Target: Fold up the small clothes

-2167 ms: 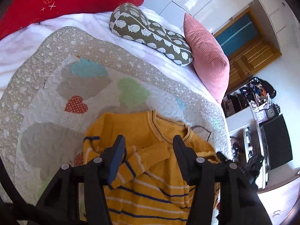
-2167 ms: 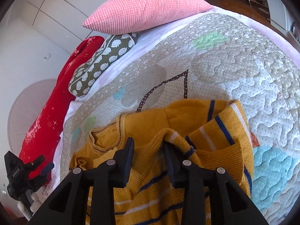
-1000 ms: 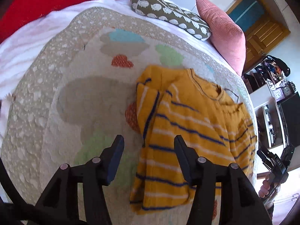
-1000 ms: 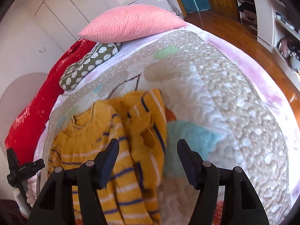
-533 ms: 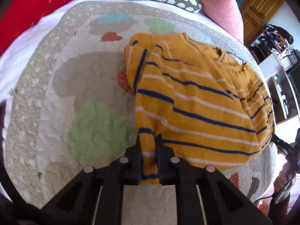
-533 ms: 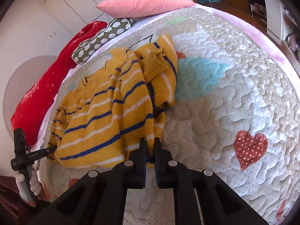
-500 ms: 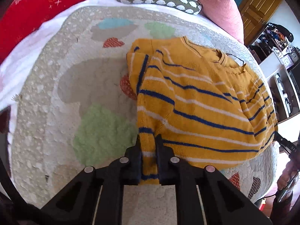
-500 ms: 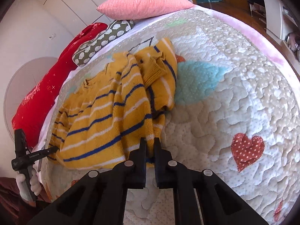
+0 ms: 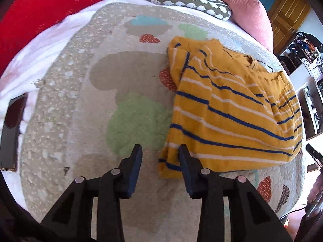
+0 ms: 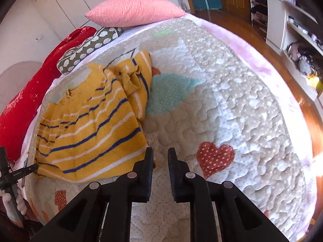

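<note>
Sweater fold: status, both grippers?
Left gripper open, hem corner between jaws. Right gripper open, off the cloth. Yellow striped sweater flat on quilt, sleeves folded in. Nothing in the way.

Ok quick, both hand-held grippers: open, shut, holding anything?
Left hand-held gripper: open, holding nothing, at the sweater's bottom corner.
Right hand-held gripper: open, empty, just off the sweater's hem.

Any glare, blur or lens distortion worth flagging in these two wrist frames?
Right wrist: strong sun flare at the right edge, washing out the floor; quilt bulges from fisheye. Left wrist: motion smear at the left edge around the phone; sweater stays sharp.
</note>
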`<state>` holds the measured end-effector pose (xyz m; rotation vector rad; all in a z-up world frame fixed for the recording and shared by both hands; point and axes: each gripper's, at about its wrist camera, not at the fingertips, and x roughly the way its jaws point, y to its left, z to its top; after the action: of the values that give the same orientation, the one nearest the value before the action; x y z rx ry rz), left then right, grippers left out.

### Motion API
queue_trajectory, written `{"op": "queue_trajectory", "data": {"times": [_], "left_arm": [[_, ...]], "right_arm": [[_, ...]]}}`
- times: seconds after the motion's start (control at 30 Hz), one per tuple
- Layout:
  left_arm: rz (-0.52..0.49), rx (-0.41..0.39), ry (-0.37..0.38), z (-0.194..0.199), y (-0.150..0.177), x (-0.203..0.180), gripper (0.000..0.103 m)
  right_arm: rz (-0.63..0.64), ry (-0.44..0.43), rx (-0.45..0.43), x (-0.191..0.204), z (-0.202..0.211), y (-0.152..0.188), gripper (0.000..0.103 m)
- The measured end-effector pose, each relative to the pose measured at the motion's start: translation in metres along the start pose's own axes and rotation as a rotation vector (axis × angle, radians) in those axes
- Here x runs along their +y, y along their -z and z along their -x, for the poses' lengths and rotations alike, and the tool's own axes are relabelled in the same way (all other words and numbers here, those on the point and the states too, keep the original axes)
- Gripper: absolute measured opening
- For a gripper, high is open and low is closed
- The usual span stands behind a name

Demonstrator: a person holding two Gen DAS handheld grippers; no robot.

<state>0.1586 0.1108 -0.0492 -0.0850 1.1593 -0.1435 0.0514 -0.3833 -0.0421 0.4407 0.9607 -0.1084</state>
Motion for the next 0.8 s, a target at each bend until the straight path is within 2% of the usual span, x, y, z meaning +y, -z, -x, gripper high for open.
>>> {"op": "queue_trajectory", "data": {"times": [0.1,0.17,0.23,0.33,0.37,0.5,0.6,0.7,0.8], "left_arm": [[0.038,-0.049,0.014,0.019,0.001,0.014,0.036],[0.059,-0.076,0.065,0.029,0.000,0.014,0.038],[0.073,-0.088,0.144,0.027,-0.011,0.001,0.042],[0.065,-0.080,0.233,0.013,-0.035,-0.034,0.044],[0.055,-0.078,0.250,0.008,-0.043,-0.044,0.046],[0.064,-0.032,0.245,-0.036,-0.083,-0.070,0.047],[0.112,0.029,0.174,-0.082,-0.114,-0.065,0.046],[0.227,0.052,0.258,-0.099,-0.130,-0.047,0.046],[0.230,0.048,0.290,-0.094,-0.135,-0.042,0.046]], "right_arm": [[0.042,0.043,-0.103,0.009,0.028,-0.011,0.018],[0.067,0.013,-0.133,0.021,0.036,-0.021,0.018],[0.090,-0.045,-0.122,0.043,0.030,-0.031,0.018],[0.119,-0.123,-0.082,0.081,0.001,-0.044,0.019],[0.136,-0.135,-0.062,0.095,-0.012,-0.048,0.022],[0.168,-0.129,0.014,0.133,-0.071,-0.065,0.024],[0.165,-0.077,0.040,0.138,-0.108,-0.084,0.024],[0.136,-0.041,0.066,0.124,-0.136,-0.106,0.022],[0.063,-0.083,0.076,0.108,-0.145,-0.126,0.021]]}}
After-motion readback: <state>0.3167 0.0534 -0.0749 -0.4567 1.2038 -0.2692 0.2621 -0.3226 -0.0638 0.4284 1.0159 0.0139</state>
